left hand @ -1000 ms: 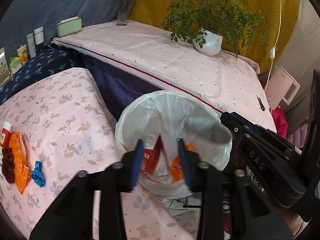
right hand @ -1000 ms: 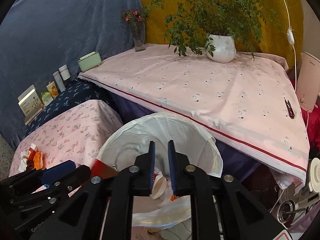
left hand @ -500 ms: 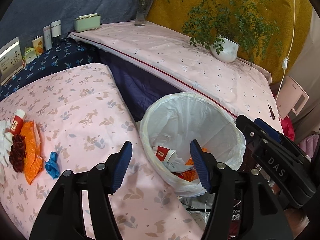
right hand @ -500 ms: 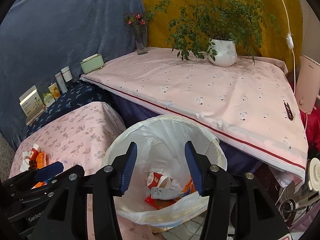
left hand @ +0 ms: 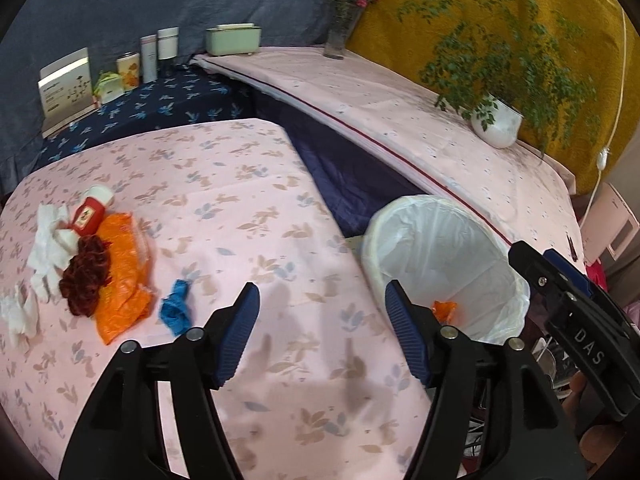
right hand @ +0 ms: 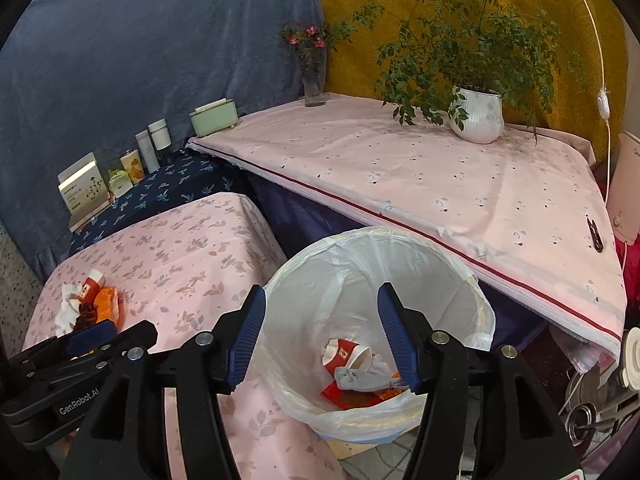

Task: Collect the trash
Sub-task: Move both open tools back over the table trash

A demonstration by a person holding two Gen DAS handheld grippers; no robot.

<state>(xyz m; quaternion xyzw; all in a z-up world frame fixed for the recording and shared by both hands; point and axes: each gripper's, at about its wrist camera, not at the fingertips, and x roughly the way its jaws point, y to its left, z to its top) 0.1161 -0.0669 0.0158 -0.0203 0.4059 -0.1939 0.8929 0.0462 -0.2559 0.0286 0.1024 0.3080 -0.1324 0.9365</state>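
The left gripper (left hand: 322, 330) is held above the low table (left hand: 248, 216) with its jaws wide apart and nothing between them. The right gripper (right hand: 320, 330) is held over the lined trash bin (right hand: 472, 284), also with jaws apart. Some trash (right hand: 356, 376) is seen inside the bin. An orange wrapper (left hand: 124, 276), a blue scrap (left hand: 176, 312) and white tissue (left hand: 48, 248) are left on the table.

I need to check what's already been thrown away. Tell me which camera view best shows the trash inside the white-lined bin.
The right wrist view: it looks straight down into the white-lined bin, showing the red-and-white paper cup and wrappers at the bottom. The left wrist view sees the bin from the side, with only an orange scrap visible inside.
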